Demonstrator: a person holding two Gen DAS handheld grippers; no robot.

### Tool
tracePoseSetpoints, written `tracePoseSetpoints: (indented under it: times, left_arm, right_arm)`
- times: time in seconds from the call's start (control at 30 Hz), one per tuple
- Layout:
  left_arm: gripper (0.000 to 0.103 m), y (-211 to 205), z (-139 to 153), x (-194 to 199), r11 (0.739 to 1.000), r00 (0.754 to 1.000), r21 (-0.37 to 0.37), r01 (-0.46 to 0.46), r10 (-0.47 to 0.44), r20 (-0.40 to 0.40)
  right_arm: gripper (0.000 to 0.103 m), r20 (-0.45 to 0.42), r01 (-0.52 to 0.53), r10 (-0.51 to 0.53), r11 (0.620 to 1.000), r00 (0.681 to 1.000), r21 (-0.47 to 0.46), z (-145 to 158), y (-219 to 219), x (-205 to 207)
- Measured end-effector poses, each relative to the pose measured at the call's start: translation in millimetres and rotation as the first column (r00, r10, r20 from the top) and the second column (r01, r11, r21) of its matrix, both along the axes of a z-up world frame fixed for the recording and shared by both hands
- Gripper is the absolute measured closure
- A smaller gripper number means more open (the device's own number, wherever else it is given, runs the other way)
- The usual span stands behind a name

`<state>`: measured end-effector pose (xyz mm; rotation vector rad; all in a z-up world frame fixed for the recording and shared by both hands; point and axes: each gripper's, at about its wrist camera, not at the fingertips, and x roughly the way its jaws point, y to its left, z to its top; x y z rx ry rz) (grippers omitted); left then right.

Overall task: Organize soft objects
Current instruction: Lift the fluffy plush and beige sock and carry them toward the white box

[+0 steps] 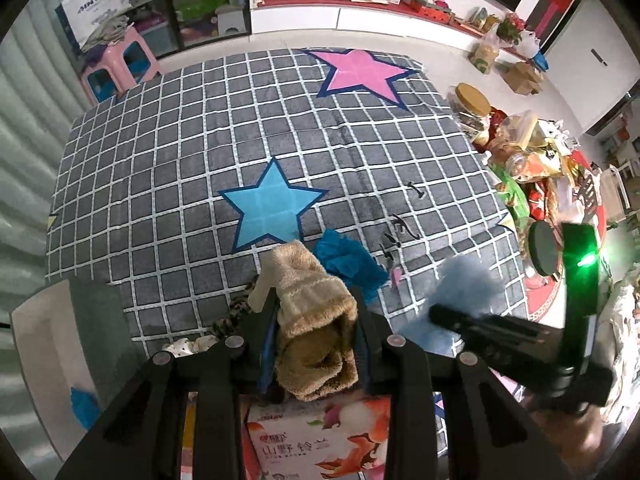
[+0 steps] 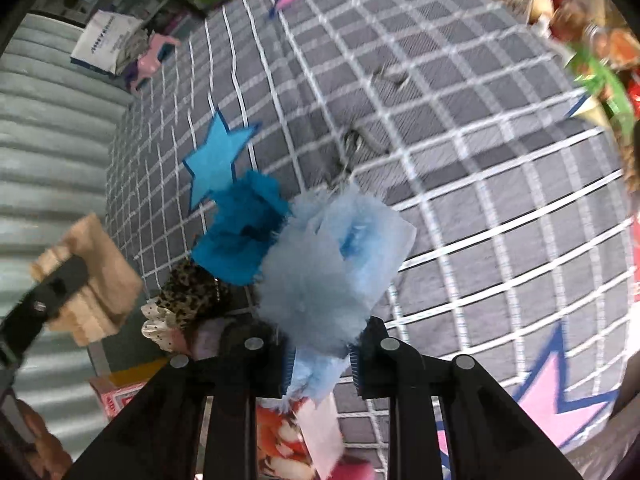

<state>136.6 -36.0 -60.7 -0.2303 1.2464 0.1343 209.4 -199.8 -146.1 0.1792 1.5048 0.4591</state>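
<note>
My left gripper (image 1: 312,312) is shut on a beige knitted sock (image 1: 310,304) and holds it above the grey checked blanket (image 1: 200,140). My right gripper (image 2: 320,354) is shut on a fluffy light-blue sock (image 2: 316,284) with a paper tag; it also shows in the left wrist view (image 1: 460,280), at the right. A teal cloth (image 1: 346,260) lies on the blanket just beyond the beige sock, and shows in the right wrist view (image 2: 240,232) too. A leopard-print scrunchie (image 2: 192,292) and a dotted white one (image 2: 158,326) lie near the blanket's front edge.
A printed tissue box (image 1: 320,440) lies under my left gripper. Jars and snack packets (image 1: 520,152) crowd a red round table right of the blanket. A pink stool (image 1: 116,68) stands at the far left. A white box (image 1: 44,360) sits at the near left.
</note>
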Motion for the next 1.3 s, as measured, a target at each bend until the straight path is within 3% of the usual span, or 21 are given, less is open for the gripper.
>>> tracePoseSetpoints:
  times: [0.4, 0.7, 1.0, 1.3]
  left_arm:
    - [0.068, -14, 18, -20, 0.999, 0.998, -0.021, 0.033, -0.032, 0.049]
    - [0.068, -3, 34, -35, 1.000, 0.997, -0.015, 0.005, -0.004, 0.082]
    - [0.068, 0, 40, -60, 0.999, 0.996, -0.040, 0.012, -0.009, 0.093]
    - [0.068, -10, 42, -105, 0.994, 0.992, -0.062, 0.089, -0.083, 0.090]
  right_arm:
    - [0.080, 0.116, 0.032, -0.030, 0.999, 0.993, -0.017, 58, -31, -12]
    - [0.080, 0.163, -0.004, 0.005, 1.000, 0.987, -0.008, 83, -19, -18]
    - [0.080, 0.186, -0.061, 0.062, 0.998, 0.981, -0.015, 99, -2, -35]
    - [0.080, 0.189, -0.086, 0.091, 0.996, 0.978, -0.038, 108, 5, -77]
